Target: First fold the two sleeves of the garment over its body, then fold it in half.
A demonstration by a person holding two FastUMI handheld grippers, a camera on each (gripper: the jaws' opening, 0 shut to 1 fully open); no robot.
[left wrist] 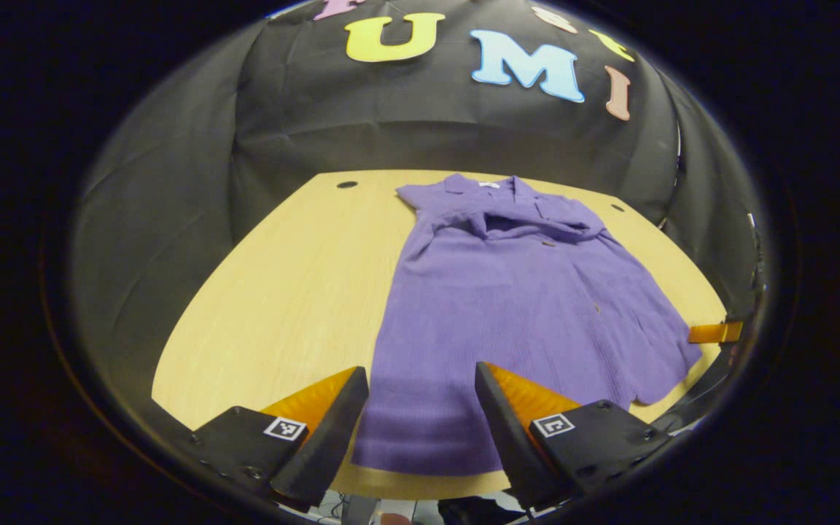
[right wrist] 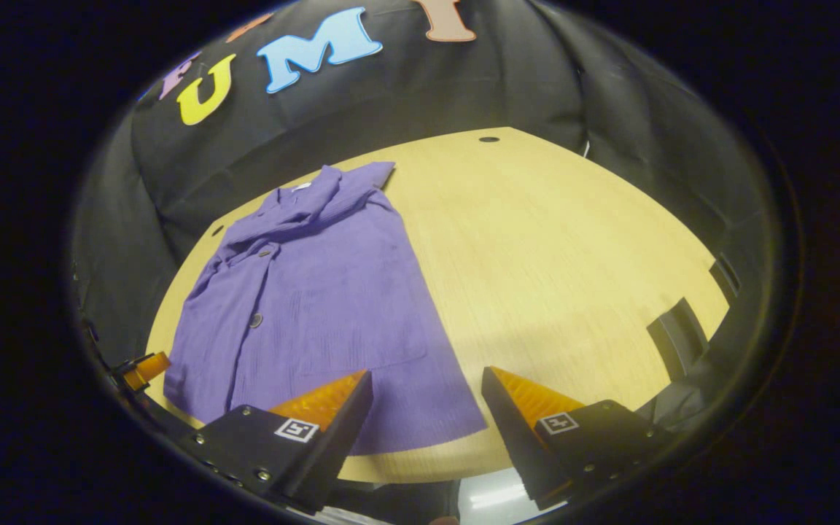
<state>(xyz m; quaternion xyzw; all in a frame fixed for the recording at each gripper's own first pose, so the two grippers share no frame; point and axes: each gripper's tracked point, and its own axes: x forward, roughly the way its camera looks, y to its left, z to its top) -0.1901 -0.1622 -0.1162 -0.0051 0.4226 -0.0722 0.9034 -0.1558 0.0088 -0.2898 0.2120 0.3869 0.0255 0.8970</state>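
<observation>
Black cloth walls close off the booth behind a pale wooden table (left wrist: 281, 292). A purple shirt (left wrist: 522, 306) is laid flat on it, collar toward the far edge, hem reaching the near edge. In the left gripper view it lies right of the table's middle; in the right gripper view it lies toward the left side (right wrist: 303, 306). Both sleeves (left wrist: 537, 219) appear already folded across the chest below the collar, bunched rather than flat.

Left gripper (left wrist: 420, 408) is held above the hem near the near edge, jaws wide apart, nothing between them. Right gripper (right wrist: 427, 408) is held over the hem's right corner at the near edge, jaws likewise wide apart and empty. Neither is seen to touch the cloth.

Judged step: sleeves done, the fold in half about to be started. For the next move, each hem corner would likely need to be pinched, lifted together, and carried toward the collar at the far edge, kept level so the bunched sleeves are not dragged out.
</observation>
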